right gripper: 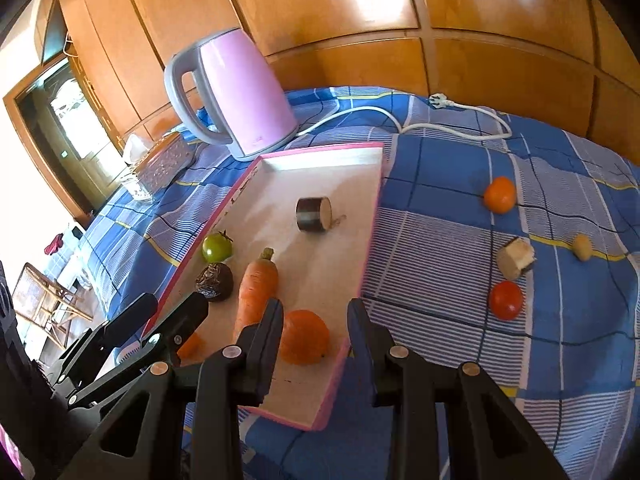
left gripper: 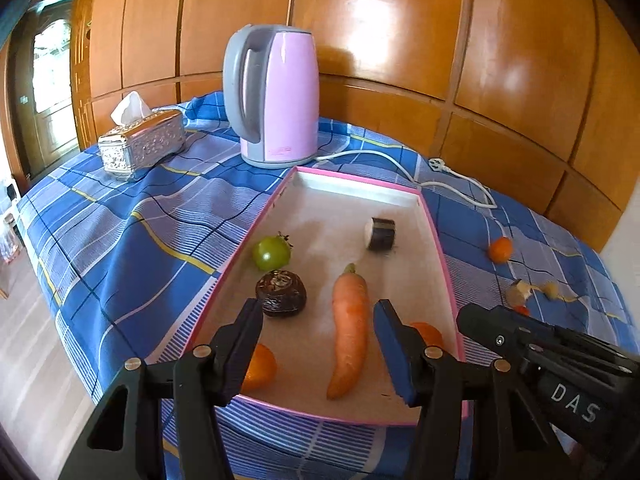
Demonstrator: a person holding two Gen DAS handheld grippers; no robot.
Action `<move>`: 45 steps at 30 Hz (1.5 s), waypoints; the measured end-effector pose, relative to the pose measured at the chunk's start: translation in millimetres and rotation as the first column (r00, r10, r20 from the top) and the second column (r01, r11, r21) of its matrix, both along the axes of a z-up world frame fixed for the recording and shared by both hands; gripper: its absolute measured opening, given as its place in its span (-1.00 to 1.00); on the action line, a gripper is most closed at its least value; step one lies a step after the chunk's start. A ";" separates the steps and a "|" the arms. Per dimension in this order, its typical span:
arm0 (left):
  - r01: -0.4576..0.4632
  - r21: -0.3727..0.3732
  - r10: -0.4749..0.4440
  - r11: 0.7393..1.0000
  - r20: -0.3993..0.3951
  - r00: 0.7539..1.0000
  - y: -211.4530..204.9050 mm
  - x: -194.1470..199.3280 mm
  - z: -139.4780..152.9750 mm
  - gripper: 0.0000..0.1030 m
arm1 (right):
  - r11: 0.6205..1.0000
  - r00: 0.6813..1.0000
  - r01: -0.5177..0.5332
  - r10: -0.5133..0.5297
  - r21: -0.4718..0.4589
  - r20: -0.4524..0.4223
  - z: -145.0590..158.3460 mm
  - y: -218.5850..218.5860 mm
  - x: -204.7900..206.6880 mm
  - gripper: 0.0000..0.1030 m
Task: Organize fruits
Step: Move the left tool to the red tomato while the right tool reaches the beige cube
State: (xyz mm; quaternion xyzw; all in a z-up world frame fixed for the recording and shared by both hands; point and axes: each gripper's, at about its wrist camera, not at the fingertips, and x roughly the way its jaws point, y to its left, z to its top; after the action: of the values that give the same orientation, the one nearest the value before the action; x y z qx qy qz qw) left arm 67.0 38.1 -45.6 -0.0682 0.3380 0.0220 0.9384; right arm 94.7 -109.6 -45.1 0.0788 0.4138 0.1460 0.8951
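A pink-rimmed tray [left gripper: 436, 240] [right gripper: 372, 216] lies on the blue plaid cloth. In it are a carrot [left gripper: 350, 328] [right gripper: 256, 292], a green tomato [left gripper: 271, 254] [right gripper: 217, 247], a dark wrinkled fruit [left gripper: 281, 294] [right gripper: 215, 282], an eggplant slice [left gripper: 380, 233] [right gripper: 314, 214] and two oranges [left gripper: 260, 368] [right gripper: 306, 336]. My left gripper [left gripper: 318, 316] is open over the tray's near end, astride the carrot. My right gripper [right gripper: 316, 316] is open over the tray's near right corner, above an orange. Outside the tray lie a small orange [right gripper: 499, 195], a red tomato [right gripper: 506, 300], a pale cut piece [right gripper: 516, 258] and a small yellowish piece [right gripper: 582, 246].
A pink kettle [left gripper: 276, 96] [right gripper: 240, 92] stands behind the tray, its white cord [right gripper: 452, 124] trailing right. A silver tissue box [left gripper: 140, 144] sits at the back left. Wooden panelling runs behind. The table's edge drops to the floor at the left.
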 end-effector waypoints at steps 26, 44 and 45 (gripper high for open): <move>0.241 0.039 -0.241 0.970 -0.012 0.970 -70.4 -9.7 -2.3 0.10 | 0.947 0.947 0.321 -0.321 -0.019 -0.031 -23.0 -115.4 -23.5 -0.35; 0.460 -0.012 -0.459 0.888 -0.071 0.886 -149.8 23.2 -13.5 0.08 | 0.902 0.901 0.430 -0.431 -0.035 -0.046 -41.0 -167.8 -29.1 -0.35; 0.469 -0.010 -0.469 0.883 -0.075 0.880 -155.1 26.0 -14.6 0.08 | 0.900 0.899 0.435 -0.436 -0.036 -0.045 -41.9 -170.0 -28.8 -0.35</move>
State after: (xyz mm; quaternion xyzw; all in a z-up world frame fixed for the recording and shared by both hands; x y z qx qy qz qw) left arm 93.1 -117.0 -60.2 0.0202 0.3793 -0.2016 0.9028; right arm 65.9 -279.6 -87.0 0.1616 0.4106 -0.0649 0.8950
